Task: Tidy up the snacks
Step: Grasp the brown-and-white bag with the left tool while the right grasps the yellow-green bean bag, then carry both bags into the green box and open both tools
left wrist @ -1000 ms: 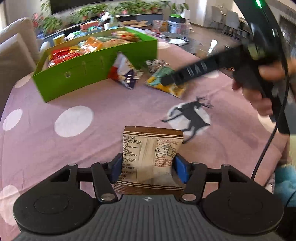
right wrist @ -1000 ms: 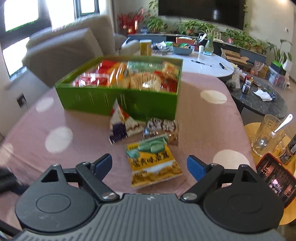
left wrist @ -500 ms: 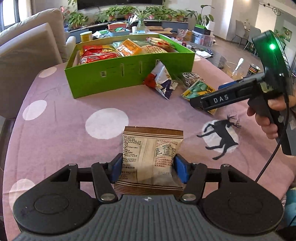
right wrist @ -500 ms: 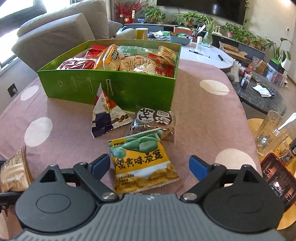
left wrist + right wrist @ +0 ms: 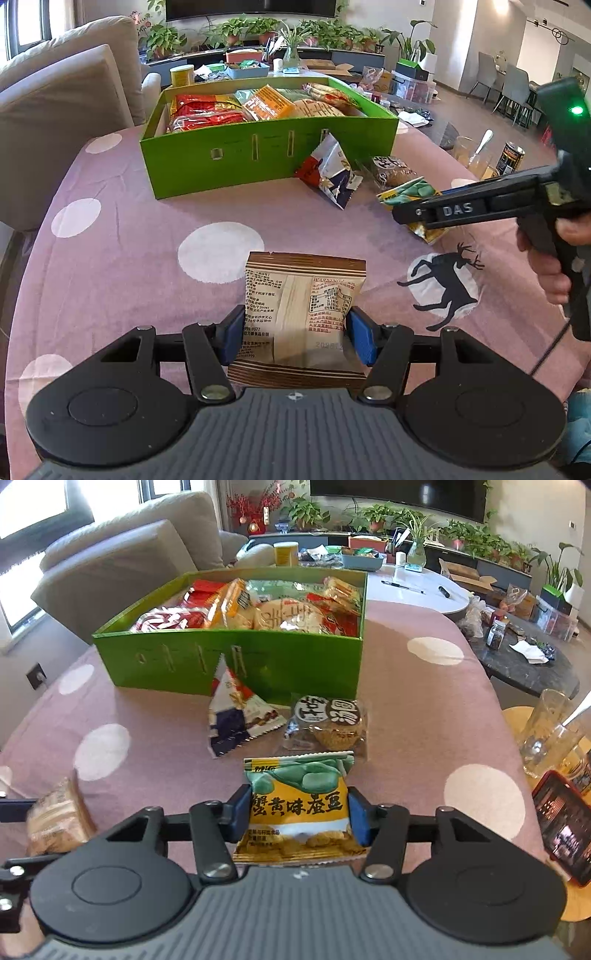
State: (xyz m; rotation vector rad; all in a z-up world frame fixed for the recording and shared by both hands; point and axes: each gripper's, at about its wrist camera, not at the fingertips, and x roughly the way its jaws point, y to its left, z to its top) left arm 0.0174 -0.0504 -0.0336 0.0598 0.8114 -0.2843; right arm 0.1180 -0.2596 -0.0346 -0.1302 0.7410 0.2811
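**A:** Both hands loaded here. The left gripper (image 5: 295, 328) is clamped on a brown packet (image 5: 299, 306), pads on its two side edges, printed back facing up, held over the purple tablecloth (image 5: 129, 258).

**B:** And the right gripper (image 5: 299, 814)?

**A:** Its jaws have just been closing, with the yellow packet (image 5: 299, 797) between them. The blue pads now meet its sides, so I call that a grip. I cannot tell if the packet is off the cloth.

**B:** So where does it all go?

**A:** The green box (image 5: 258, 162), you'd think. It sits straight ahead of both grippers, open top, already crowded with snacks. Its long side runs across the view, front wall facing us.

**B:** Which hand gets there first?

**A:** The right, by my eye. It is nearer that front wall. The left sits further back, with open cloth in between.

**B:** Anything in the way?

**A:** A triangular packet (image 5: 236, 712) leans by the wall and a cake packet (image 5: 328, 720) lies just beside it, both between the right gripper and the box. The carry has to go up and over.
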